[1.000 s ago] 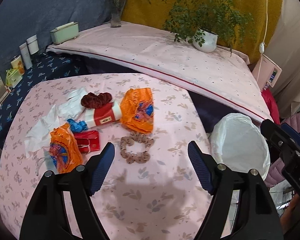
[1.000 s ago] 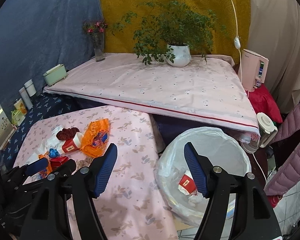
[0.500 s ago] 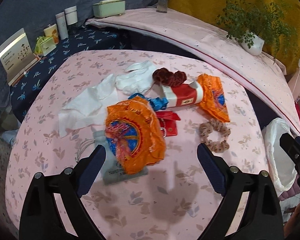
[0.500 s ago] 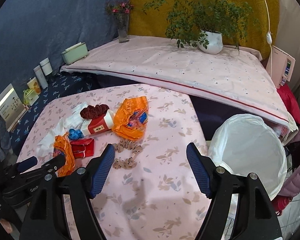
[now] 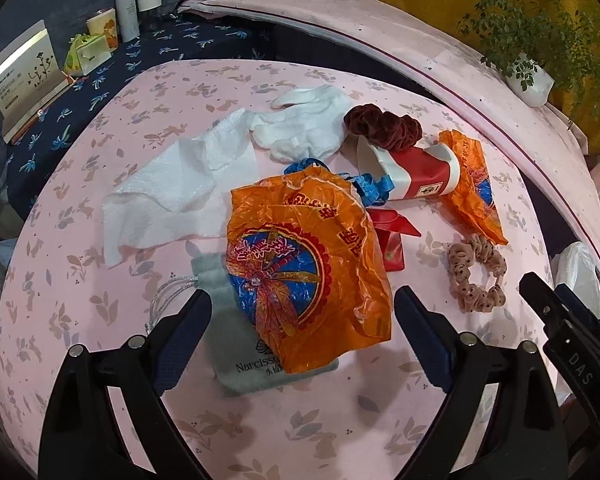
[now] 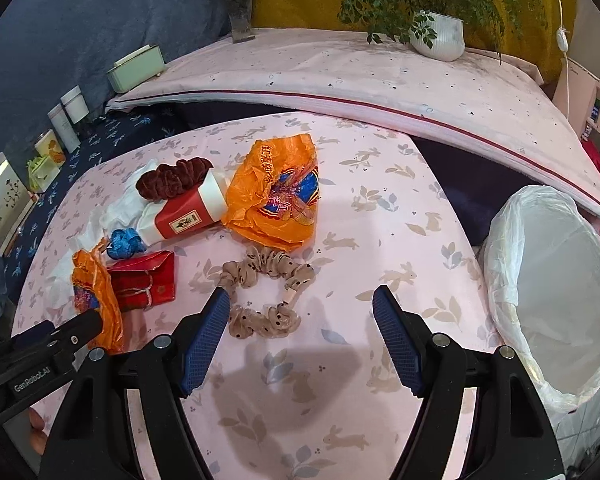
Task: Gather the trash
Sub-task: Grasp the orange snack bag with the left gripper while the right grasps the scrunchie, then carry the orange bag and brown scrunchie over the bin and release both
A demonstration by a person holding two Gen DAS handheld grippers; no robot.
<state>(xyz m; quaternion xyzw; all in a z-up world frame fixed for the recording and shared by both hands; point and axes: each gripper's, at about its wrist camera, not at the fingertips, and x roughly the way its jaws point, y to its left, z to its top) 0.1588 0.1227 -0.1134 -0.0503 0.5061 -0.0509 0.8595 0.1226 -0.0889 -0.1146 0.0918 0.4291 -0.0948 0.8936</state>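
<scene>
On the pink floral table [image 5: 100, 320], a crumpled orange plastic bag [image 5: 304, 264] lies over a grey pouch [image 5: 236, 364]. My left gripper [image 5: 302, 320] is open just above it, with the bag's near edge between the fingers and the pads clear of it. Behind lie white tissue [image 5: 172, 208], a white glove [image 5: 308, 128], a red and white paper cup [image 5: 416, 176] and a second orange bag [image 6: 276, 200]. My right gripper [image 6: 302, 308] is open over the table. A beige dotted scrunchie [image 6: 266, 292] lies just ahead of its left finger.
A bin with a white liner [image 6: 548, 280] stands off the table's right edge. A maroon scrunchie [image 6: 172, 176], blue ribbon [image 6: 126, 242] and red envelope [image 6: 144, 286] sit among the litter. Behind is a pink-covered platform [image 6: 380, 76] with a potted plant [image 6: 440, 40].
Both grippers dropped closer to the table. The left swung left over the near orange bag and its jaws widened. The right swung from the bin to the beige scrunchie.
</scene>
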